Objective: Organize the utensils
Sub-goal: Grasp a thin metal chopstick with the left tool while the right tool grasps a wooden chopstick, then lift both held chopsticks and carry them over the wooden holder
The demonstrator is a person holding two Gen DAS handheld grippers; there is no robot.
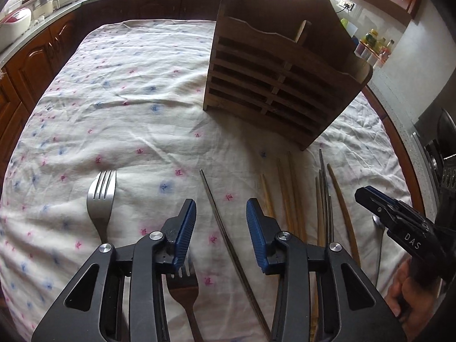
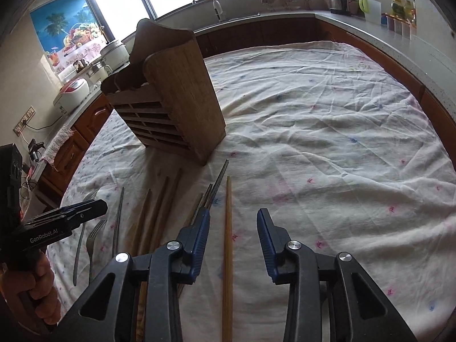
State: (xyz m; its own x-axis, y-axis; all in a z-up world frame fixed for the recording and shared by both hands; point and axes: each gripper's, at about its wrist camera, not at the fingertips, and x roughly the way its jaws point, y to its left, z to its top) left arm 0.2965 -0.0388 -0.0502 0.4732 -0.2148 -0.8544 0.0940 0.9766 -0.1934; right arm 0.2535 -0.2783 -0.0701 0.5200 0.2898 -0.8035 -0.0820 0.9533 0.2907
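Chopsticks lie between both spread grippers: metal chopstick point(image 1: 225, 228) in my left gripper point(image 1: 221, 213), wooden chopstick point(image 2: 228, 242) in my right gripper point(image 2: 233, 225); I should pinch mid-shaft, then lift toward the holder point(image 1: 273, 85) at one o'clock

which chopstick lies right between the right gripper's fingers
The lone light wooden chopstick, rightmost of the row. It runs straight through the open right gripper, untouched; the other chopsticks lie left of its fingers.

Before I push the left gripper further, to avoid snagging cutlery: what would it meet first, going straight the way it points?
Probably the metal chopstick between the left gripper's open fingers, lying on the tablecloth; depth unclear.
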